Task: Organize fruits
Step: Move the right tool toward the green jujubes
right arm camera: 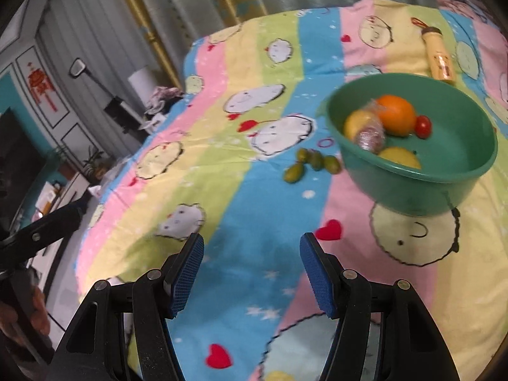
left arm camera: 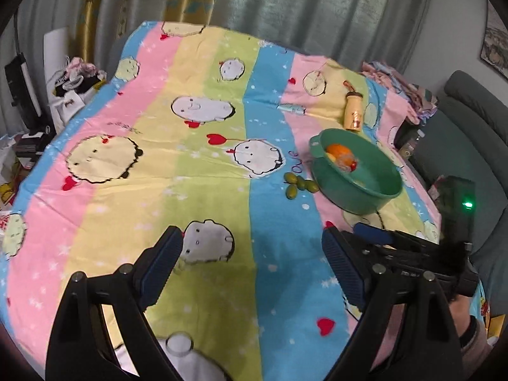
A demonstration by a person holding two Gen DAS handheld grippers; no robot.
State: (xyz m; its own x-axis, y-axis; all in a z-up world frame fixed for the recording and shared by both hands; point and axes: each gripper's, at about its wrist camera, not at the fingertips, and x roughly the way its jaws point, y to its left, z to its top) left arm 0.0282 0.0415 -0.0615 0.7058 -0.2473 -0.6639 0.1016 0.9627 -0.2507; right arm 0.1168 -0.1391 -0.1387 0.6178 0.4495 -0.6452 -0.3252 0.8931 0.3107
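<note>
Your left gripper (left arm camera: 252,247) hangs over the striped cartoon cloth (left arm camera: 177,165) with its blue-padded fingers spread wide and nothing between them. Ahead of it and off to its right sits the green basin (left arm camera: 365,190), with the cluster of small green fruits (left arm camera: 298,185) lying on the cloth just beside the basin's near-left wall. Inside the basin from this view you can make out an orange (left arm camera: 338,150) and something wrapped in clear film (left arm camera: 344,162) against it; the rest of the contents are too small to sort out here. Past the basin, further from your tool, a cream-coloured bottle (left arm camera: 353,109) lies on its side. Your right gripper's dark body shows just to the right of your left tool's right finger.

Your right gripper (right arm camera: 252,257) is likewise spread apart and empty, hovering above the blue stripe. The basin (right arm camera: 412,187) is ahead and to its right, close in. From here you see the orange (right arm camera: 397,116), a small red tomato (right arm camera: 423,127) touching its right side, a yellow fruit (right arm camera: 355,123) on its left, the film-wrapped piece (right arm camera: 370,138) in front of them, and another yellow fruit (right arm camera: 401,157) near the closest wall. The green fruits (right arm camera: 312,162) lie almost straight ahead of this tool, slightly right, on the cloth (right arm camera: 222,190) just outside the basin's left wall. The bottle (right arm camera: 439,58) lies beyond the basin's far rim
</note>
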